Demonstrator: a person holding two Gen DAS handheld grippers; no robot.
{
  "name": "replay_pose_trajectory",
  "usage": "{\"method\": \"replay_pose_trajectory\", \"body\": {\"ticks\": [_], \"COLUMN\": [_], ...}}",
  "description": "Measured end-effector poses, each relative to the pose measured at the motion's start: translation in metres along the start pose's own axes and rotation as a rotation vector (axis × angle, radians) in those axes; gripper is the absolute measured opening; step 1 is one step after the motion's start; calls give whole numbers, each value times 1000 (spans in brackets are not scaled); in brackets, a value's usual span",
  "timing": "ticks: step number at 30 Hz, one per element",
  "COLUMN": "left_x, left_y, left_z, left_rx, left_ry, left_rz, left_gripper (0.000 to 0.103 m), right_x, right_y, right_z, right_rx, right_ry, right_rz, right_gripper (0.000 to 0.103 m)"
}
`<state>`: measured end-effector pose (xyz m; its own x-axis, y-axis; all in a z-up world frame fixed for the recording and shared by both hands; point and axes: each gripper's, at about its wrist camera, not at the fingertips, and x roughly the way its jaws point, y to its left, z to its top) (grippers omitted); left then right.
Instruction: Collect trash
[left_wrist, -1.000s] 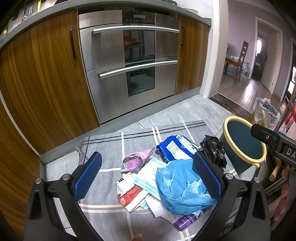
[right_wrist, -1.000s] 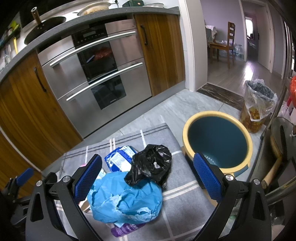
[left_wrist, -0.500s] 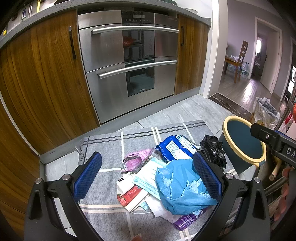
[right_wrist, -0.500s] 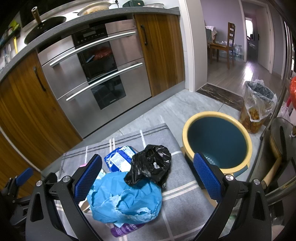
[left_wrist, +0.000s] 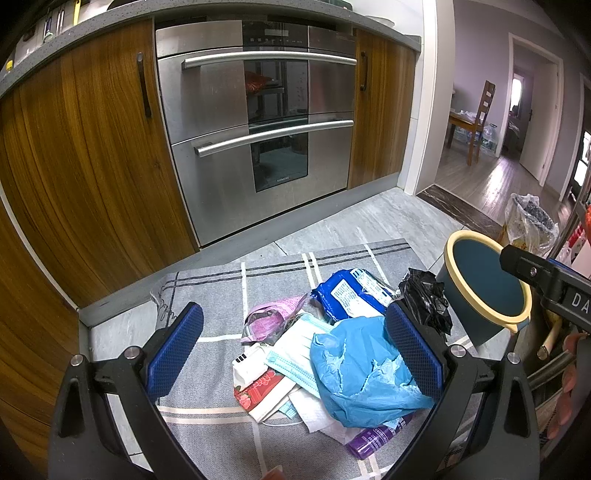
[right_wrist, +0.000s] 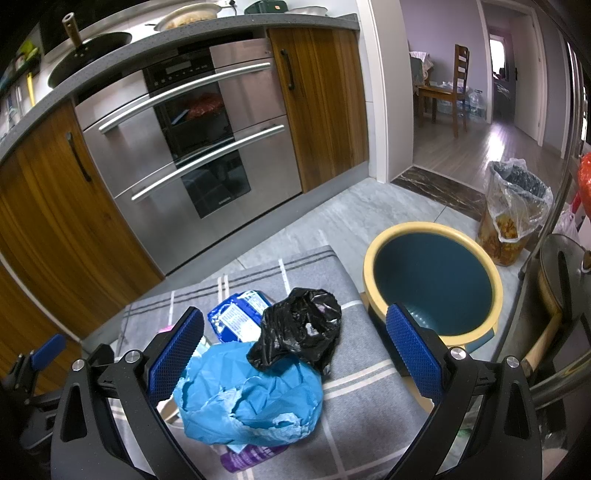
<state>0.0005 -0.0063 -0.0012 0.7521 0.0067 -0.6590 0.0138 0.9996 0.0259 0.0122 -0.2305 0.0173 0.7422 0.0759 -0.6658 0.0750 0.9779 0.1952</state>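
Note:
A pile of trash lies on a grey striped mat (left_wrist: 221, 280): a crumpled blue bag (left_wrist: 362, 373) (right_wrist: 247, 398), a black bag (left_wrist: 424, 299) (right_wrist: 299, 328), a blue wipes pack (left_wrist: 351, 295) (right_wrist: 236, 314), a pink wrapper (left_wrist: 269, 321), face masks (left_wrist: 299, 350), a red-printed pack (left_wrist: 258, 391) and a purple tube (left_wrist: 376, 435) (right_wrist: 251, 458). A teal bin with a yellow rim (left_wrist: 484, 280) (right_wrist: 432, 280) stands right of the mat, empty. My left gripper (left_wrist: 295, 350) is open above the pile. My right gripper (right_wrist: 295, 350) is open above the black and blue bags.
Wooden cabinets (left_wrist: 85, 177) and a steel oven (left_wrist: 258, 147) stand behind the mat. A lined bin with food waste (right_wrist: 517, 210) stands at the right near the doorway. A pan and rack (right_wrist: 557, 280) are at the far right edge.

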Motion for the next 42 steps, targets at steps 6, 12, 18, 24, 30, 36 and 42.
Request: {"method": "replay_pose_trajectory", "body": {"ticks": [6,12,18,24,30,36,42], "left_x": [1,2,4,10,12,47,94], "left_y": [0,-3,-1,1,7,17,28], "left_z": [-1,-2,-8,-5,16,42,49], "left_rx": [-3,-9,-36,10,62,59,38], "left_ry": [2,3,-1,7,-95,-104,-39], "left_rz": [-2,-5,-48,-36,-45,-55,-53], "left_gripper": [98,98,98,98,98,98,98], "right_x": [0,0,1,2,13,57,93], "right_y": [1,2,-13,-24,-28,-26,-26], "right_z": [0,1,-2,10,33,38,11], "right_rx": [-1,2,20,45,-30,31,101], "right_ry": [0,3,18,17,-3,131,205], "right_rz": [-1,1,-12,-38,-27,34,-64], "right_gripper": [98,98,98,98,98,98,98]}}
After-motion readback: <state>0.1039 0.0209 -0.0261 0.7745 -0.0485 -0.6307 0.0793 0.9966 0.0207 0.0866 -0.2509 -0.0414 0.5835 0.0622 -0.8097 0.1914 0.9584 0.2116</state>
